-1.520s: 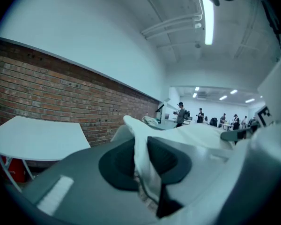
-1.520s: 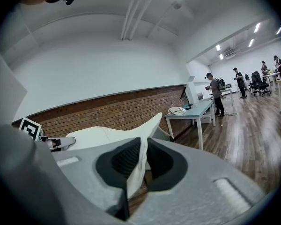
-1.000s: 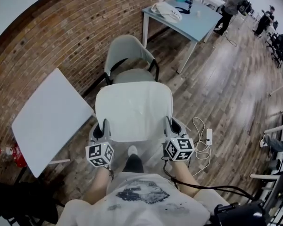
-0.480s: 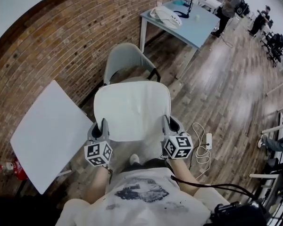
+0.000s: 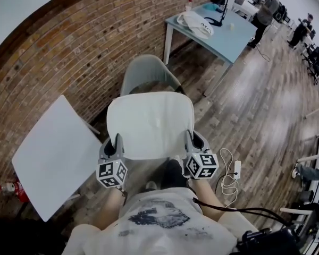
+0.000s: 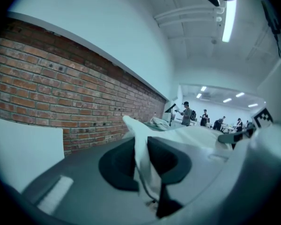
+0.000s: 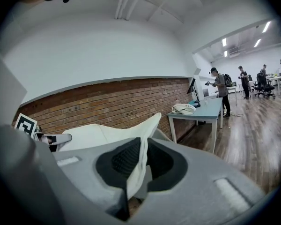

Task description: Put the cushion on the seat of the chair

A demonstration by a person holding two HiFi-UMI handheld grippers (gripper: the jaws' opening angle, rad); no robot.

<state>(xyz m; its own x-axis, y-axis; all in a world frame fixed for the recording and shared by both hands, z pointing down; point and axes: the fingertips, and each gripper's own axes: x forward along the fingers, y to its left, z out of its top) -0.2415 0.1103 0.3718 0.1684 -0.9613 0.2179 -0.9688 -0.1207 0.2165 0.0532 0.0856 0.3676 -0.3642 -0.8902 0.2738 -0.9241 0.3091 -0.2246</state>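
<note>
I hold a white square cushion (image 5: 150, 124) flat in the air between both grippers. My left gripper (image 5: 117, 143) is shut on its near left corner, the fabric (image 6: 141, 159) pinched between the pads. My right gripper (image 5: 190, 139) is shut on the near right corner, with the cloth (image 7: 139, 163) clamped between the jaws. The grey chair (image 5: 147, 70) stands just beyond the cushion against the brick wall. Its backrest shows, while the cushion hides most of its seat.
A white table (image 5: 52, 153) stands to the left by the brick wall (image 5: 69, 47). A blue table (image 5: 223, 28) with a white bag is at the far right. A cable and power strip (image 5: 234, 169) lie on the wooden floor. People stand far off.
I have walked forward with the cushion held level in both grippers. The chair now sits closer, and the cushion covers more of its seat. Both grips are unchanged.
</note>
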